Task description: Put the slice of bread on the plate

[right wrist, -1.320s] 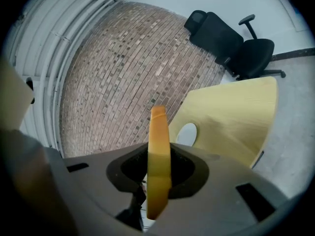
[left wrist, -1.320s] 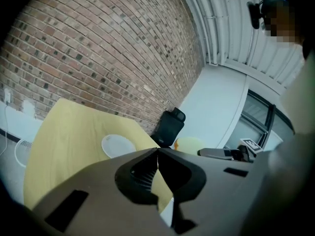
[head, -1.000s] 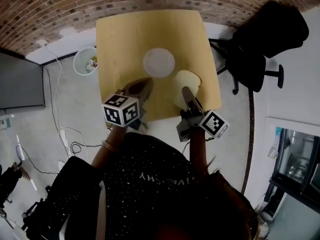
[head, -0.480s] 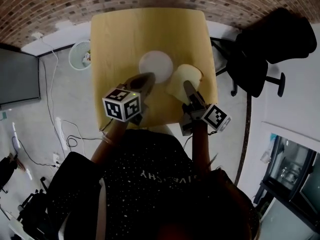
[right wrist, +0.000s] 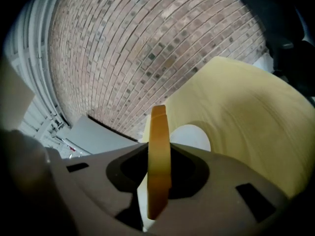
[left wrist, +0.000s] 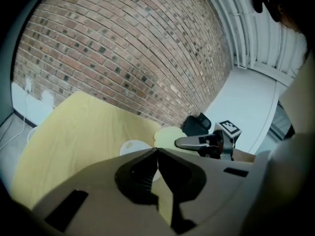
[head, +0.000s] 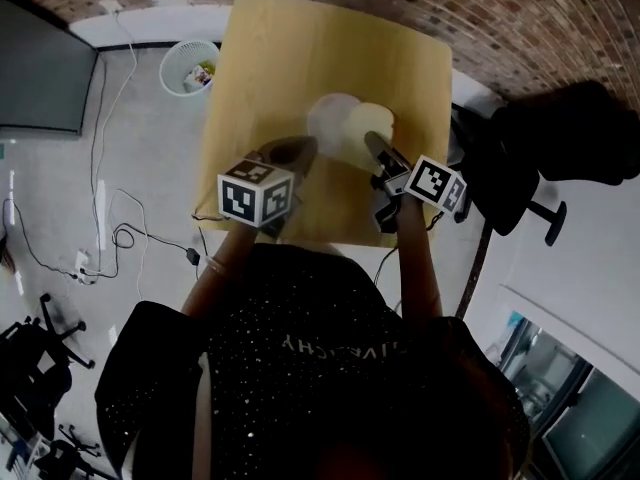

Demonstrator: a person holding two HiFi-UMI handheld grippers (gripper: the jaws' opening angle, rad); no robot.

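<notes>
Bench: pale wood with the plate near its middle. There looks to be room on every side, so I can come in slowly.
Plate: white, lying flat, nothing on it. I should aim for its centre, not its right rim.
Slice of bread: in the air, standing on edge between my right fingers. From above it overlaps the plate's right rim. I judge it needs tipping flat before I let go, or it may land on its crust and topple off.
Right gripper: fingers clamped on the slice's lower part, angled down toward the plate. I should lower until the bread almost touches, then ease the fingers apart gently. It is soft, so no harder squeeze.
Left gripper: fingers together, holding nothing, near the plate's left side. It is best held clear of the drop.
</notes>
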